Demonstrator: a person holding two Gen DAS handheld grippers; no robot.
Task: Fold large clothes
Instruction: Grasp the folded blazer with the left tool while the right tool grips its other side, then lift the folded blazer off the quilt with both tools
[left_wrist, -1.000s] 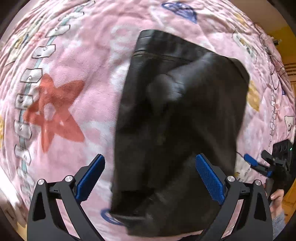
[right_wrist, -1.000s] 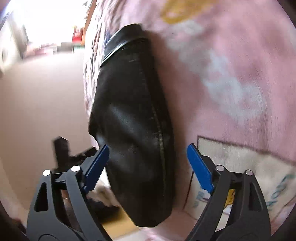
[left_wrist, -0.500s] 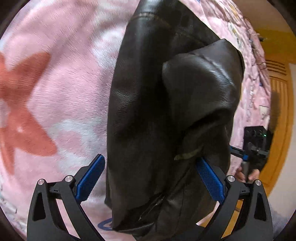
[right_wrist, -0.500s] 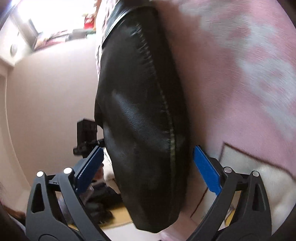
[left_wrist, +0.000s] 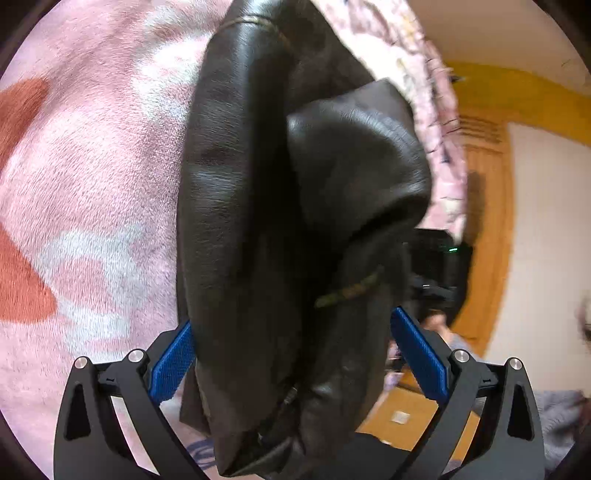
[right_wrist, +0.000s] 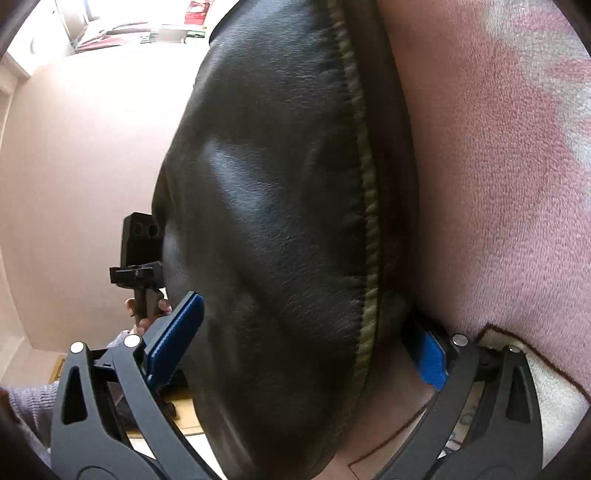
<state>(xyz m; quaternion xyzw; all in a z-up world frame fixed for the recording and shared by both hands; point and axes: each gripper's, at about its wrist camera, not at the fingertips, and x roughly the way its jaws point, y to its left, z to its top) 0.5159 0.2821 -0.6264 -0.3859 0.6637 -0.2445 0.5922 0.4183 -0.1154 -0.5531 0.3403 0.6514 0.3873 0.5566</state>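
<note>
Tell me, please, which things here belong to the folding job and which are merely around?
Part of the job:
- black leather garment
- left gripper, its jaws open around the garment
- right gripper, likewise open around it

Just around:
- pink blanket underneath
- yellow door frame
- clutter by the window

A black leather jacket (left_wrist: 280, 229) is lying folded into a thick bundle on a pink fleece blanket (left_wrist: 92, 192). Seen from the left gripper (left_wrist: 291, 354), it is stretching straight ahead between the blue pads, its near end bulging over the jaw gap, a rounded fold puffing up on its right side. From the right gripper (right_wrist: 306, 343) its glossy grained surface is filling the gap between the pads, with an olive stitched seam (right_wrist: 365, 229) running along its right edge.
</note>
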